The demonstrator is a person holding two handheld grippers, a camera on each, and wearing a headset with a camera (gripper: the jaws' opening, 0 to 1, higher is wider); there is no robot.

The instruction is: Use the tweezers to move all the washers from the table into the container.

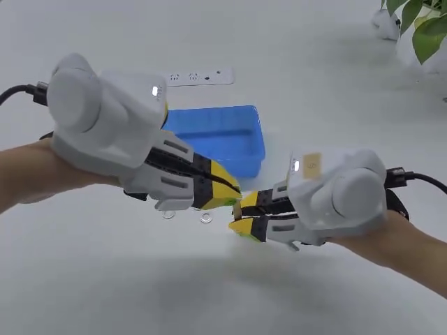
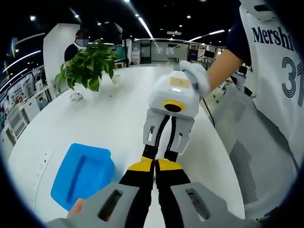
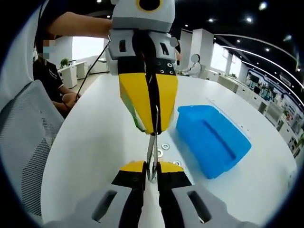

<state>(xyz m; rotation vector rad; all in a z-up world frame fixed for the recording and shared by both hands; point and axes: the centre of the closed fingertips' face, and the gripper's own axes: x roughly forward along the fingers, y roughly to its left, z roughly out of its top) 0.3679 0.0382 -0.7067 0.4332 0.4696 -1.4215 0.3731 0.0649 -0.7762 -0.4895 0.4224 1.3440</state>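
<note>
Thin steel tweezers (image 3: 152, 147) span the 2 grippers: the right gripper (image 3: 151, 165) and left gripper (image 3: 149, 129) jaws each pinch shut on an end. Small silvery washers (image 3: 165, 147) lie on the table (image 3: 80, 156) near the blue container (image 3: 213, 140). The tweezer tips are hidden.

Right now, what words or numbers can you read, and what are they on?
"Mershi": on the person's white shirt, cut off at the picture's edge.
"3", then part of another digit, perhaps 1: on the same shirt, below the word.
Yellow sticker on the white body behind the right claw: too blurred to read.
</note>
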